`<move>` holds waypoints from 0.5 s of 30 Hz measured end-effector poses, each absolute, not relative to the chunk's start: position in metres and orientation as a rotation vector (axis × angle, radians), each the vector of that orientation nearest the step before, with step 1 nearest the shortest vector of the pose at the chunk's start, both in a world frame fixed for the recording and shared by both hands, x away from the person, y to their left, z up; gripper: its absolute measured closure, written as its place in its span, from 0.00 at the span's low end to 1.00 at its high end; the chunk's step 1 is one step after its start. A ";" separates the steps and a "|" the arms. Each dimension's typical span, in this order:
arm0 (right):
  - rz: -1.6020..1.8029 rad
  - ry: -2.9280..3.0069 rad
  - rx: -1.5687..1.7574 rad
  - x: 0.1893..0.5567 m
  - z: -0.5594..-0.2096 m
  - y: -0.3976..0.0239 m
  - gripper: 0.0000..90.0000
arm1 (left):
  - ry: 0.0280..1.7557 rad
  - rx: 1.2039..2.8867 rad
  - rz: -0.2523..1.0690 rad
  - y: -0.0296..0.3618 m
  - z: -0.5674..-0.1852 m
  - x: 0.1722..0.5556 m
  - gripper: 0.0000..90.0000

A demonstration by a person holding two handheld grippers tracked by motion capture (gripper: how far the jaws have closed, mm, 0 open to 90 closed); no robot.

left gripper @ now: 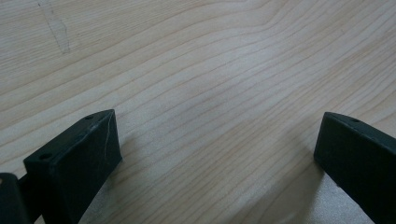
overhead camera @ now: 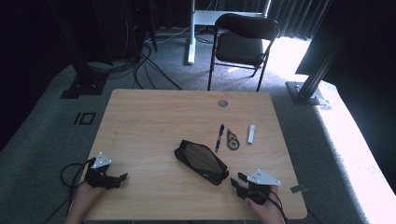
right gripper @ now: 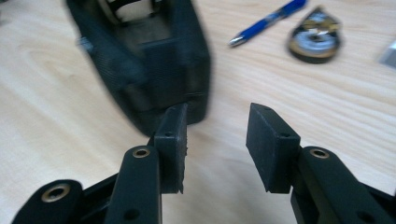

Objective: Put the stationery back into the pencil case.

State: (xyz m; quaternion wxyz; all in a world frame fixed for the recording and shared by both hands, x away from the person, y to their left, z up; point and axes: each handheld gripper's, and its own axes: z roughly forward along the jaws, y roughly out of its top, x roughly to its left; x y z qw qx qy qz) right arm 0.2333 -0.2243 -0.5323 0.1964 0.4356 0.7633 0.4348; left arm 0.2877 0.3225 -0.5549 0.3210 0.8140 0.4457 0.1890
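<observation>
The left half of the bench [overhead camera: 140, 121] is bare wood, and the left tongs [overhead camera: 122, 178], jaws spread wide, have nothing before them there. The black pencil case [overhead camera: 201, 161] lies slantwise in the middle and stands just ahead of the right tongs [overhead camera: 237, 181], whose parted jaws hold nothing between them; its near end blocks the straight way forward. Beyond it on the right lie a blue pen [overhead camera: 219, 137], a small round tape roll [overhead camera: 233, 140] and a white stick [overhead camera: 251, 134], side by side with narrow gaps. The far strip of the bench is free apart from a round cable hole [overhead camera: 222, 103]. The near edge between the two tongs is open.
</observation>
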 end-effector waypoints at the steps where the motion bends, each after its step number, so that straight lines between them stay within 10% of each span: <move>1: 1.216 2.125 1.227 0.236 -0.532 -0.228 0.64 | 1.170 2.139 0.497 0.323 -0.555 0.288 0.01; 15: 1.186 2.006 1.307 0.286 -0.528 -0.244 0.63 | 1.171 2.138 0.497 0.322 -0.555 0.288 0.01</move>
